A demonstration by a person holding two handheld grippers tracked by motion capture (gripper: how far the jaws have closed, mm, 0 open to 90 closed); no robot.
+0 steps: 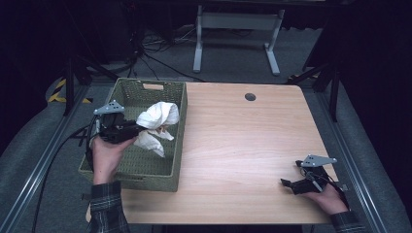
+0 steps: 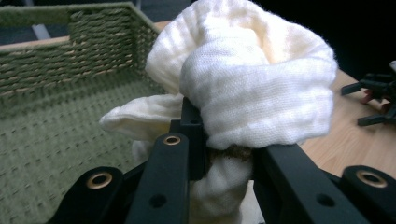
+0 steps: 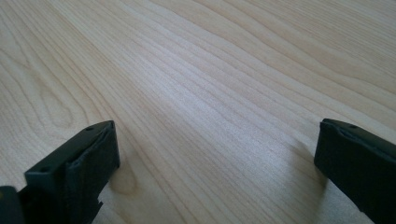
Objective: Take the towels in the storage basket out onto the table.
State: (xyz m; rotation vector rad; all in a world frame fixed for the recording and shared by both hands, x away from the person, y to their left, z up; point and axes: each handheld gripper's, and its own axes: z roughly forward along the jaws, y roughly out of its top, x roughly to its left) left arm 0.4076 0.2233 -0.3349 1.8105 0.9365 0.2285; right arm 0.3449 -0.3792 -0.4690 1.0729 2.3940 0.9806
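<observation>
A white cloth [image 1: 157, 119] is bunched up above the green woven basket [image 1: 130, 171] at the table's left side. My left gripper [image 1: 137, 129] is shut on it, and part of the cloth hangs down into the basket. In the left gripper view the cloth [image 2: 252, 88] bulges over the black jaws, which pinch its lower fold. My right gripper [image 1: 290, 177] rests low over the table near the front right corner. Its jaws stand wide apart in the right gripper view, with only bare wood between them [image 3: 217, 154].
The wooden table [image 1: 243, 141] has a round cable hole [image 1: 250, 96] near its far edge. The basket's near wall stands at the table's front left. A white desk frame [image 1: 236, 29] and cables lie on the floor behind.
</observation>
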